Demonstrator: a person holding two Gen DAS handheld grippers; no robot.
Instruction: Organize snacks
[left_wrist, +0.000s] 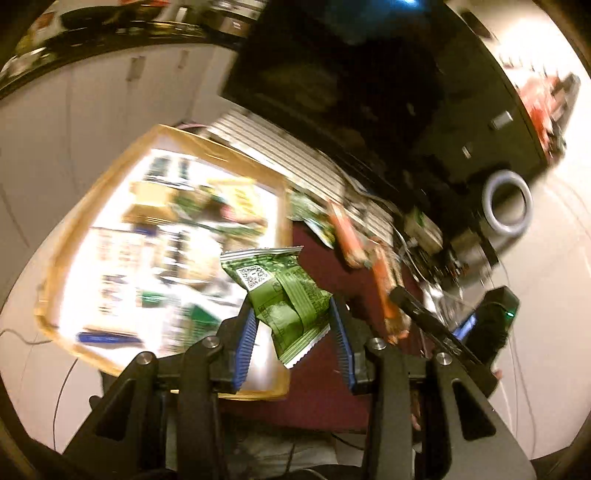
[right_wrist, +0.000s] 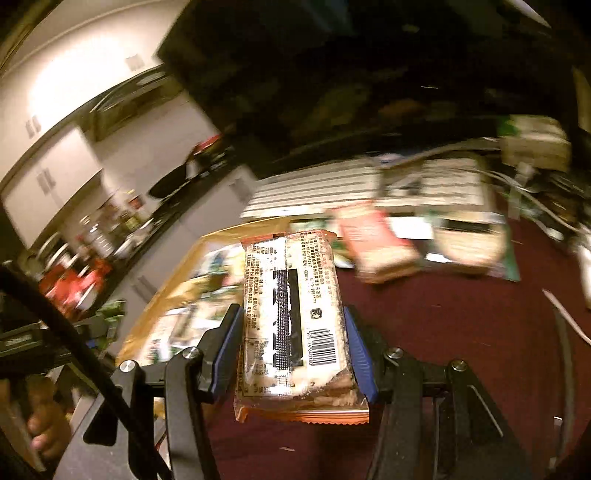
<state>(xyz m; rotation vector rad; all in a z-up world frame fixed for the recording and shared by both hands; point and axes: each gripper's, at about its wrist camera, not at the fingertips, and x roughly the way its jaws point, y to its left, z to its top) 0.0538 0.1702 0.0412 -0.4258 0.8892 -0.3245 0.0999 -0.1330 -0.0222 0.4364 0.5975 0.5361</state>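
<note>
The left gripper (left_wrist: 293, 325) pinches a crumpled green snack packet (left_wrist: 284, 299) between its blue pads (left_wrist: 246, 338), holding it in the air over the near corner of the cardboard box (left_wrist: 110, 206), which is full of blurred packets. The right gripper (right_wrist: 293, 332) is closed on a long orange-edged rice-cracker bar (right_wrist: 295, 317), label and barcode facing up, lifted above the dark red tablecloth (right_wrist: 443, 332) just beside that same box (right_wrist: 177, 280). Beyond the box, on the cloth, more snacks lie loose: an orange packet (right_wrist: 373, 247) and a pale packet (right_wrist: 469, 243) next to it, both too smeared to read. A white slatted panel (right_wrist: 317, 192) sits behind the box on its far side.
</note>
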